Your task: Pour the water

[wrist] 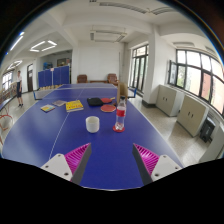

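Hovering over the blue table with nothing picked up yet

Waiting at the near end of the blue table [55, 135], the gripper [111, 160] is holding its two fingers wide apart with nothing between the pads [77, 156]; the white cup [93, 124] and the clear bottle [120, 115] with its red label band are standing just beside each other, ahead of the fingers, near the table's middle and toward its right edge. Judging from this, the pouring is not yet starting: the bottle is still needing to be gripped, lifted and tipped over the cup. Whether the cup is holding any water is not showing. Farther back, a yellow book [74, 104] and red plates [107, 101] are lying toward the far edge. No writing on the label is coming through legibly.
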{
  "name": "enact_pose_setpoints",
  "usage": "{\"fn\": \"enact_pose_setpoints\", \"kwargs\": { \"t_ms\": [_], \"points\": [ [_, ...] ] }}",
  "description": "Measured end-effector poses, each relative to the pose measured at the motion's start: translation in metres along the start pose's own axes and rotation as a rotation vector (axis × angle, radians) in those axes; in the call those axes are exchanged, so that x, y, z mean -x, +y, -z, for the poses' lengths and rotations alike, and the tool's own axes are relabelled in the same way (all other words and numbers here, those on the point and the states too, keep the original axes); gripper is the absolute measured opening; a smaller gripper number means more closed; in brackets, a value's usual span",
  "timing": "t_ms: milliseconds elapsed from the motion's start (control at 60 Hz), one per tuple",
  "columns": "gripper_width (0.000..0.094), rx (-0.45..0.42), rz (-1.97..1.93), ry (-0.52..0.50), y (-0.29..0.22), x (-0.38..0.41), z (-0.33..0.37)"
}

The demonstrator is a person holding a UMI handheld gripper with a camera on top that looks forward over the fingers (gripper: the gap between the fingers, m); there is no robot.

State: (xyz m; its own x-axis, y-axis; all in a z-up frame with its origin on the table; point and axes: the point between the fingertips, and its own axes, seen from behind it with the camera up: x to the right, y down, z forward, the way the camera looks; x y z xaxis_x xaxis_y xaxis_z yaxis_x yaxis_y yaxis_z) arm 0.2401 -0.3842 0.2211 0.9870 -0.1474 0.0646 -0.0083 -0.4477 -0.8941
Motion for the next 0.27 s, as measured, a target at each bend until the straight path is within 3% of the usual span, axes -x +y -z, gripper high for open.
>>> {"fn": "enact_pose_setpoints", "kwargs": {
  "t_ms": [267],
  "points": [
    [0.0854,-0.008,0.046,0.007,0.012,0.007,0.044]
  ]
}}
